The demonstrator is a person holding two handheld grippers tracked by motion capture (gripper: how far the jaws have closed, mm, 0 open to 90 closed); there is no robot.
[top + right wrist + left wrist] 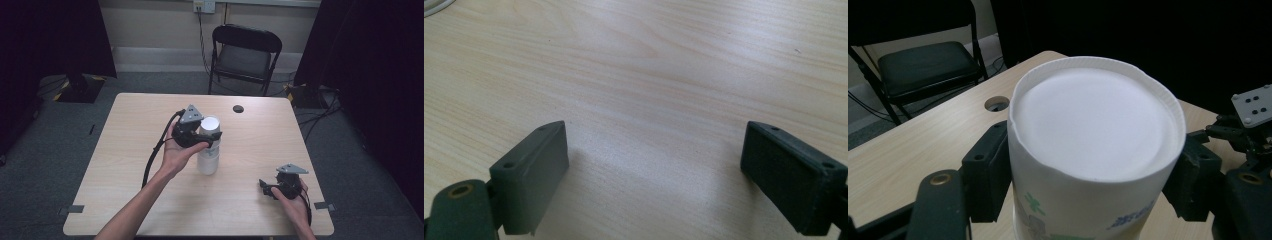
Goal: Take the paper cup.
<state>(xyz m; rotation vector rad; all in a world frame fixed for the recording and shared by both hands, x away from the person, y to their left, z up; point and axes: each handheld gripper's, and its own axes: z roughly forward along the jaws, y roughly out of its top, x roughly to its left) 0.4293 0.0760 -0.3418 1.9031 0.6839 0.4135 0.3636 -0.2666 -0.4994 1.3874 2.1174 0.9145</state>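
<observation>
A: Left gripper (206, 136) clamped on the white paper cup (209, 150), near the middle of the table (135, 165). Pads pressing the cup's wall just under the rim, one on each side.

B: Confirmed from the left gripper view: cup (1093, 150) squeezed between the two black pads (990, 170), rim slightly dented where the pads bite. Green and blue print low on the cup's side, too cropped to read.

A: Standing or lifted?

B: Upright, for sure. Base seemingly resting on the table in the high view, though hard to tell from that angle whether touching or just above.

A: And the right gripper (267, 189)?

B: Down by the near right corner of the table, well apart from the cup. Jaws spread wide in the right gripper view, gripping nothing, bare wood grain of the table (649, 75) between them.

A: Anything else around?

B: A round dark hole (238, 108) in the tabletop beyond the cup, towards the far edge. A black folding chair (244, 55) behind the table. Same hole (997, 104) and chair (923, 65) visible past the cup in the left gripper view, plus the right gripper (1243, 135) off to the side.
</observation>
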